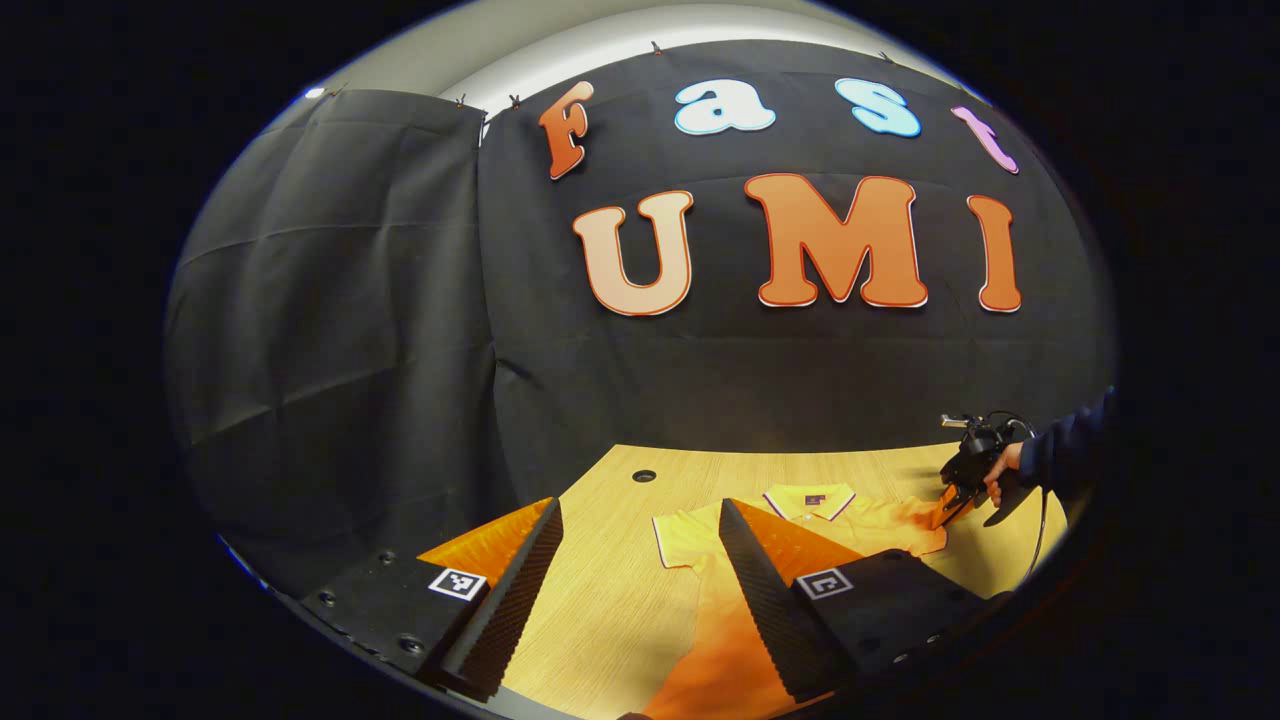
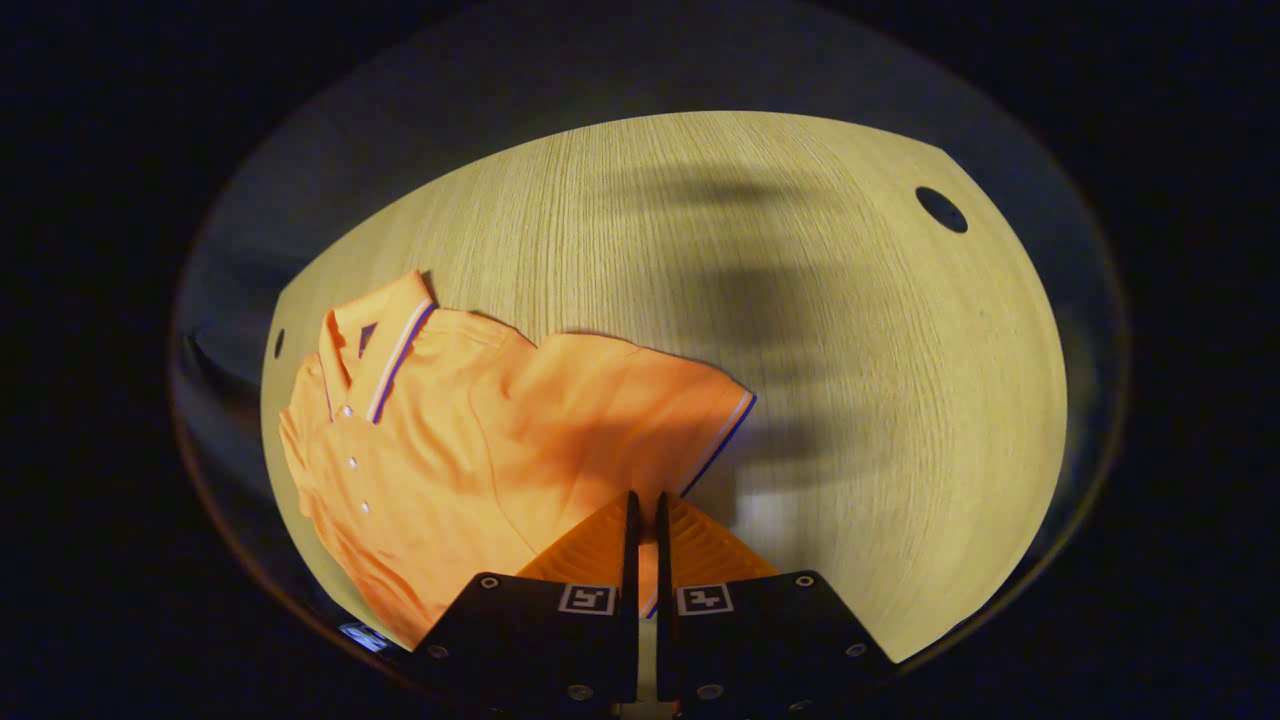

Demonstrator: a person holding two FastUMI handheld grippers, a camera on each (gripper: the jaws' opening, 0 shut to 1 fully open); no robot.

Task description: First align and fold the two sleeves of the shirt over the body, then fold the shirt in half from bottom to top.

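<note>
right gripper (image 2: pixel 646 525), fingers nearly closed pinching shirt (image 2: pixel 450 440) sleeve hem; left gripper (image 1: pixel 640 585) wide open, empty, above table (image 1: pixel 600 600); sleeve-folding step, next carry sleeve over body.

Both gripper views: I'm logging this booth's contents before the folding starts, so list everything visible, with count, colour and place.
polo shirt: one, orange, striped trim on collar and cuffs, lying flat on the table.
table: one, light wood grain, under the shirt.
cable holes: two, dark, in the tabletop, one at each end.
person's hand: one, dark sleeve, holding the right gripper.
left gripper: fingers wide apart above the shirt's lower part.
right gripper: fingers closed on the sleeve at its cuff.
</note>
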